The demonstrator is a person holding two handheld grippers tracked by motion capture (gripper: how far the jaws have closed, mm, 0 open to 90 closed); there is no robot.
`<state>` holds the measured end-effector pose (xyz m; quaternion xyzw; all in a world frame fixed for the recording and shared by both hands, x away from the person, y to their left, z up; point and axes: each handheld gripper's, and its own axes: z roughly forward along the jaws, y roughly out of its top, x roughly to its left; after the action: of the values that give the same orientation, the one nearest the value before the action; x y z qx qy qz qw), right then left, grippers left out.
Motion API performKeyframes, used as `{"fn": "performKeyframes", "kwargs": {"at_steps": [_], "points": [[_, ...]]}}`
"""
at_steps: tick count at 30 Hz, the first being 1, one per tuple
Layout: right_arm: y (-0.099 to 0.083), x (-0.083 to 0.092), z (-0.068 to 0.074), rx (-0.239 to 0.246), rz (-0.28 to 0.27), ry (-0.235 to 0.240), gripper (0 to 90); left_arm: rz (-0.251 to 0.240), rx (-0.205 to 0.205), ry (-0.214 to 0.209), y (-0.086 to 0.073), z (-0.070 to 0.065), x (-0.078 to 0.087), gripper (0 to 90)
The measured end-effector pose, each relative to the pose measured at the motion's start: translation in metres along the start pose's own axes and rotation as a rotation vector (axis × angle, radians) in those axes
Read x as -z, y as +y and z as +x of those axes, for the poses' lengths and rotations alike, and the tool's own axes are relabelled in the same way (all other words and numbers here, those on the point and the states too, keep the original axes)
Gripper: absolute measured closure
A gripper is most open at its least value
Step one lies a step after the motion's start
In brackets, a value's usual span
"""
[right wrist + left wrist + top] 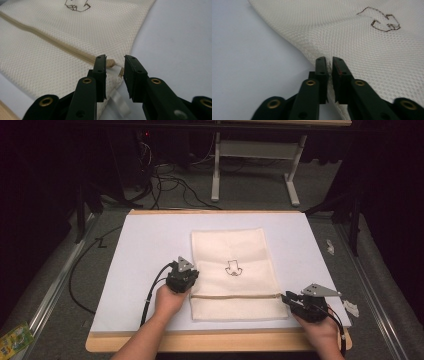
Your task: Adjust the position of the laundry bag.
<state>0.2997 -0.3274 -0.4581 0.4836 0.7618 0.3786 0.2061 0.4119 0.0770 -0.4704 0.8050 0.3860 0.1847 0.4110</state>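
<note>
Both your claws sit at the mesh bag's zipper line, one at each side edge.

The cream mesh bag (233, 272) lies flat in the middle of the white worktop (145, 245). Your left claw (329, 65) has its jaws a sliver apart, the bag's edge fabric between them, barely pinched if at all. Your right claw (115, 65) stands released, jaws parted around the end of the tan zipper (50, 40), pads clear of it.
</note>
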Motion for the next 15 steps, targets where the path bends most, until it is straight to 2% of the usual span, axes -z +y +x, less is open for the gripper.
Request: {"fn": "performKeyframes", "kwargs": {"at_steps": [2,3,4,5,7,11,12,14,15], "points": [[0.003,-0.003,-0.003,0.001,-0.005,-0.004,70.1,-0.013,0.001,0.008,-0.001,0.000,0.003,66.1],[0.003,-0.003,-0.003,0.001,-0.005,-0.004,70.1,-0.025,0.002,0.013,-0.002,0.001,0.006,66.1],[0.006,-0.006,-0.004,-0.006,-0.004,-0.009,67.3,-0.049,-0.011,0.028,-0.006,0.002,0.014,56.8],[0.007,-0.008,-0.005,-0.006,-0.004,-0.015,66.0,-0.049,-0.011,0.028,-0.006,0.002,0.014,54.1],[0.009,-0.009,-0.006,-0.015,-0.012,-0.017,64.9,-0.046,-0.028,0.034,-0.009,0.004,0.020,51.5],[0.013,-0.005,-0.015,-0.044,-0.037,-0.057,59.8,-0.056,-0.003,0.029,-0.014,0.010,0.028,48.2],[0.013,-0.001,-0.020,-0.053,-0.018,-0.071,61.3,-0.067,0.011,0.024,-0.015,0.011,0.031,46.8],[0.011,0.003,-0.021,-0.030,-0.004,-0.102,65.8,-0.073,0.003,0.032,-0.015,0.010,0.034,45.2],[0.011,0.003,-0.021,-0.030,-0.004,-0.102,65.8,-0.073,0.003,0.032,-0.015,0.010,0.034,45.1]]}}
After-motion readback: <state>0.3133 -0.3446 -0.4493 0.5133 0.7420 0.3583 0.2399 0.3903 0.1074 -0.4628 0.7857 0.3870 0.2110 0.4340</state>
